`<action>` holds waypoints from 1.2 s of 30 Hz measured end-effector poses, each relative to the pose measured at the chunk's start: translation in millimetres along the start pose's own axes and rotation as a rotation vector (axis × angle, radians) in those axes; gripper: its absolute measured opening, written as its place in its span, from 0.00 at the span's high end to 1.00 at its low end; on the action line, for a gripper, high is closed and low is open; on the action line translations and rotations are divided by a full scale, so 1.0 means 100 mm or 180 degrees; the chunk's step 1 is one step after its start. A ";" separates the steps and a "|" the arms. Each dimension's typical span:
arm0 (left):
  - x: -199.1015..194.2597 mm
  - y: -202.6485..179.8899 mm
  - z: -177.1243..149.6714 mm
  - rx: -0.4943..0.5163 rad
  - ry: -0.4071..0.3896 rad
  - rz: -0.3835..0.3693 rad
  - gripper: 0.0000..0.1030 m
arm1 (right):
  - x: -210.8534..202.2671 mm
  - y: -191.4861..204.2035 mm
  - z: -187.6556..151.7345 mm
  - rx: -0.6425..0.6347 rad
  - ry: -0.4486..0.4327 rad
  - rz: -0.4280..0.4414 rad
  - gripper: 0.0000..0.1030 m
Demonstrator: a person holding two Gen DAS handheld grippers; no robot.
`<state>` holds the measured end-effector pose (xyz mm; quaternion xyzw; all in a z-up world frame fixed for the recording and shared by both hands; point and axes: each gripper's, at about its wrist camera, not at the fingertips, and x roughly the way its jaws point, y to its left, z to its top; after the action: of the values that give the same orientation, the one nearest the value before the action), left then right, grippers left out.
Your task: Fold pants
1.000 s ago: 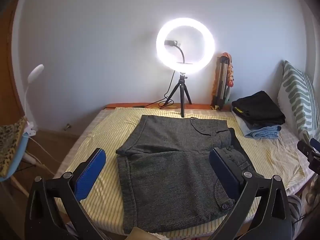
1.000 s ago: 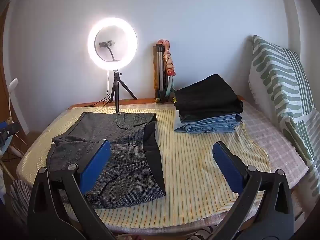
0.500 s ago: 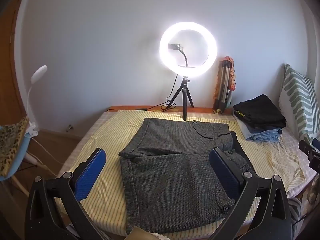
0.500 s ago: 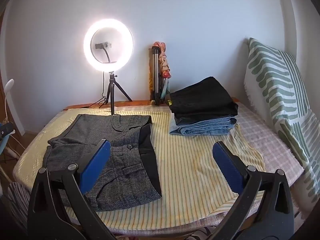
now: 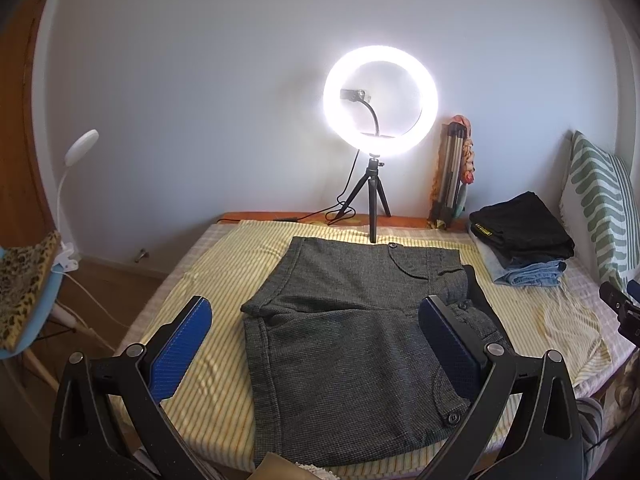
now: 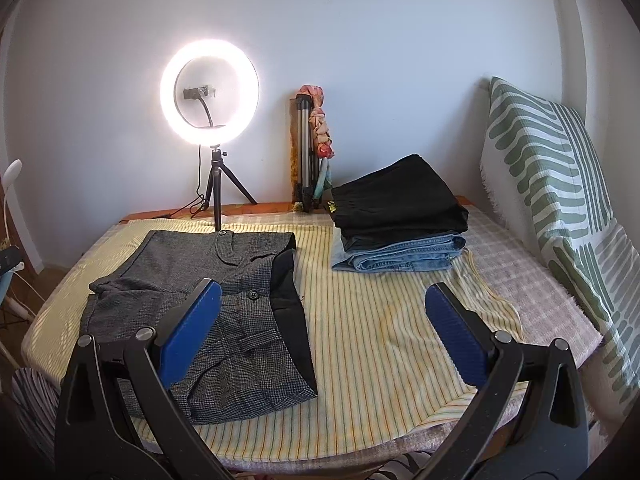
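Note:
Grey tweed shorts lie flat on the yellow striped cloth, folded in half with the waistband to the right; they also show in the right wrist view. My left gripper is open and empty, held above the near part of the shorts. My right gripper is open and empty, held above the bare cloth just right of the shorts' waistband. Neither gripper touches the fabric.
A lit ring light on a tripod stands at the back edge. A stack of folded black and blue pants sits back right. A green-patterned pillow leans at the right. A folded tripod leans on the wall. A chair stands left.
Both grippers have drawn back and risen a little, so the table looks farther and lower. The shorts have not moved. Both grippers stay open.

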<state>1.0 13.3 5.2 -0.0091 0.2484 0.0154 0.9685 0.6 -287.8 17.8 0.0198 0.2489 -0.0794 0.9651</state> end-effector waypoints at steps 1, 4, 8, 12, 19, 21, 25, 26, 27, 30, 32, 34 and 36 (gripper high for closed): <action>0.00 0.00 0.00 0.0000 0.0003 0.0000 0.00 | 0.00 0.00 0.00 0.0002 0.0000 0.0002 0.00; 0.01 0.00 0.00 0.0000 0.0004 -0.0002 0.00 | -0.01 -0.02 -0.01 0.0009 -0.0001 0.0006 0.00; 0.01 0.01 -0.02 -0.0015 0.0008 0.0014 0.00 | 0.00 -0.01 -0.01 0.0011 0.0001 0.0005 0.00; 0.01 0.02 -0.03 -0.0022 0.0006 0.0020 0.00 | 0.00 -0.01 -0.01 0.0006 0.0001 -0.0002 0.00; 0.03 0.01 -0.02 -0.0018 0.0018 0.0031 0.00 | 0.03 -0.02 -0.01 0.0021 0.0014 -0.0004 0.00; 0.02 0.02 -0.02 -0.0019 0.0023 0.0023 0.00 | 0.03 -0.02 -0.02 0.0020 0.0012 -0.0006 0.00; 0.03 0.02 0.02 -0.0023 0.0023 0.0027 0.00 | 0.02 -0.02 -0.01 0.0027 0.0016 -0.0005 0.00; 0.04 0.03 0.02 -0.0023 0.0026 0.0026 0.00 | 0.02 -0.02 -0.02 0.0024 0.0013 -0.0004 0.00; 0.04 0.03 0.03 -0.0023 0.0036 0.0034 0.00 | 0.03 -0.01 -0.01 0.0018 0.0015 -0.0010 0.00; 0.07 0.03 0.04 -0.0018 0.0064 0.0041 0.00 | 0.03 -0.03 0.02 0.0015 0.0007 -0.0033 0.00; 0.07 0.04 0.05 -0.0014 0.0074 0.0050 0.00 | 0.03 -0.03 0.06 0.0030 0.0012 -0.0042 0.00; 0.07 0.04 0.07 -0.0010 0.0074 0.0058 0.00 | 0.04 -0.03 0.08 0.0022 0.0014 -0.0044 0.00; 0.06 0.05 0.09 -0.0019 0.0063 0.0062 0.00 | 0.05 -0.02 0.13 -0.0010 0.0012 -0.0066 0.00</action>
<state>10.3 18.5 10.0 -0.0098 0.2579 0.0255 0.9658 10.6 -291.7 26.6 0.0159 0.2511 -0.0889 0.9637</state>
